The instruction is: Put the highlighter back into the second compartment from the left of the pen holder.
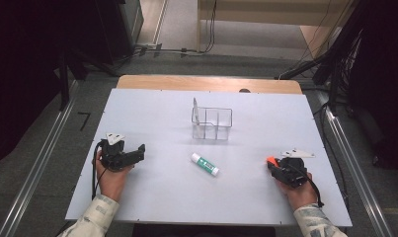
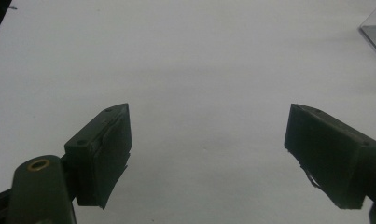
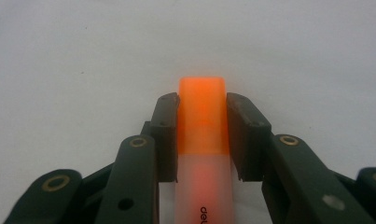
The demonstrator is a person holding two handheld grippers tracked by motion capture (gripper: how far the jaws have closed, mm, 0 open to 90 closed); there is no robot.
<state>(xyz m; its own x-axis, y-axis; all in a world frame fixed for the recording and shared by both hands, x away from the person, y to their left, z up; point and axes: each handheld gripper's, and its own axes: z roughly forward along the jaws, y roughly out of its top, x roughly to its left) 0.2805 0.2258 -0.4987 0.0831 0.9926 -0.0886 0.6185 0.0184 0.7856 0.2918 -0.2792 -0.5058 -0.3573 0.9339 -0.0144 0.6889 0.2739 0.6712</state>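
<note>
While the right gripper (image 3: 202,109) pinches the orange highlighter (image 3: 202,135) low over the table (image 1: 152,197), carry it level to the clear organizer (image 1: 212,123); left gripper (image 2: 209,154) jaws stand spread

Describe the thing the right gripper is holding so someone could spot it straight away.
On the white table, look near the right edge, at the right gripper. Clamped between its fingers is an orange highlighter, unlike the white-and-green glue stick lying loose mid-table.

orange highlighter (image 3: 202,116) | white-green glue stick (image 1: 204,164) (clear organizer (image 1: 212,123))
</note>
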